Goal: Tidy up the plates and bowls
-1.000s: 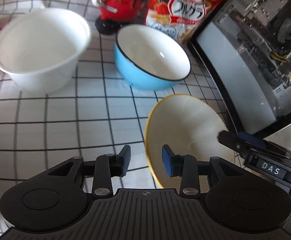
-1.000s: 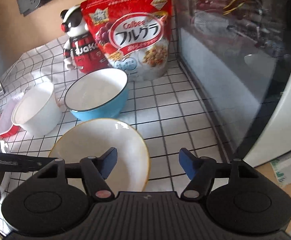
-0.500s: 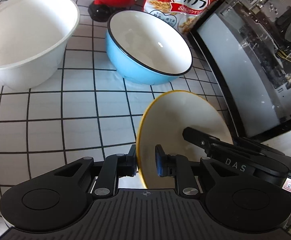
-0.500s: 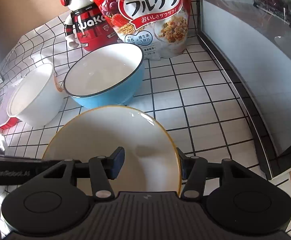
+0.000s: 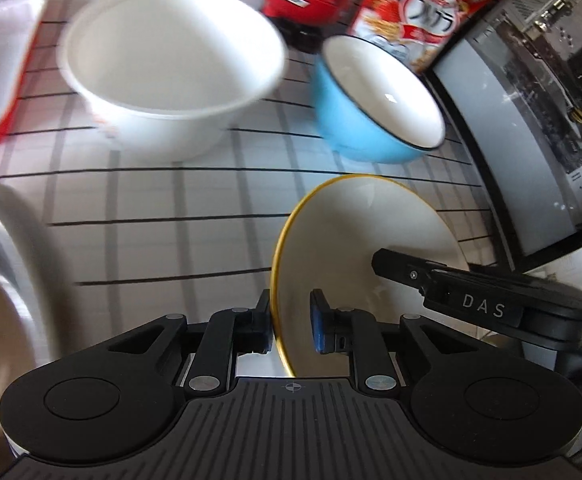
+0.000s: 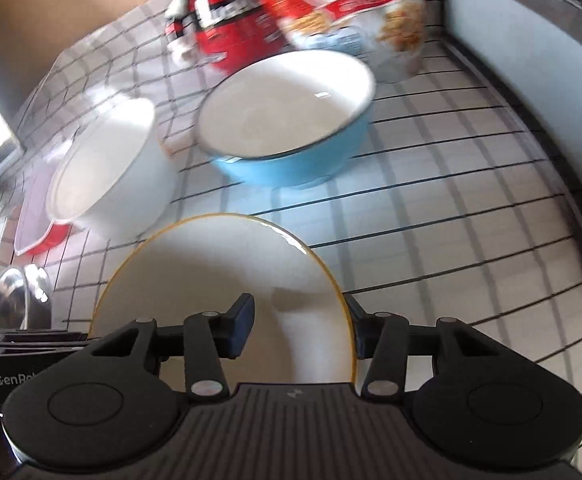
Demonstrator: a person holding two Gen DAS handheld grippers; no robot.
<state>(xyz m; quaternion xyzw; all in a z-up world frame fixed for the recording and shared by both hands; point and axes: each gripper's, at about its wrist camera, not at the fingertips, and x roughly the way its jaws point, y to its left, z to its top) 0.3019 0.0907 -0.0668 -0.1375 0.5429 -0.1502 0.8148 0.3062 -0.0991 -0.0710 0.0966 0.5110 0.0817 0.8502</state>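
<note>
The left gripper (image 5: 289, 328) reaches forward low over the white tiled counter (image 5: 171, 200), its jaws drawn narrow with the yellow-rimmed plate (image 5: 371, 240) between them. The left finger sits outside the rim and looks to touch it; the right finger, with its blue pad, is inside over the plate's face with a slight gap showing, so a firm grip cannot be confirmed. In this view the plate is tilted, its near left edge raised.

The right gripper (image 6: 299, 330) comes at the same plate (image 6: 219, 272) from the opposite side. Its jaws stand wider, the left finger over the plate's inner surface and the right finger outside the rim at the edge; whether they press on the plate cannot be told. From the left wrist view, the right gripper's black body reaches in over the plate's far side.

Beyond the plate a blue bowl (image 5: 375, 112) with a white inside rests on the counter, and a larger white bowl (image 5: 171, 72) stands to its left, apart from it. Behind them are a red figure (image 6: 219, 28) and a cereal bag (image 6: 355, 12), both blurred. A red-edged dish (image 6: 39, 220) lies just beside the white bowl, and a metal bowl (image 6: 15, 300) is near the left edge.
</note>
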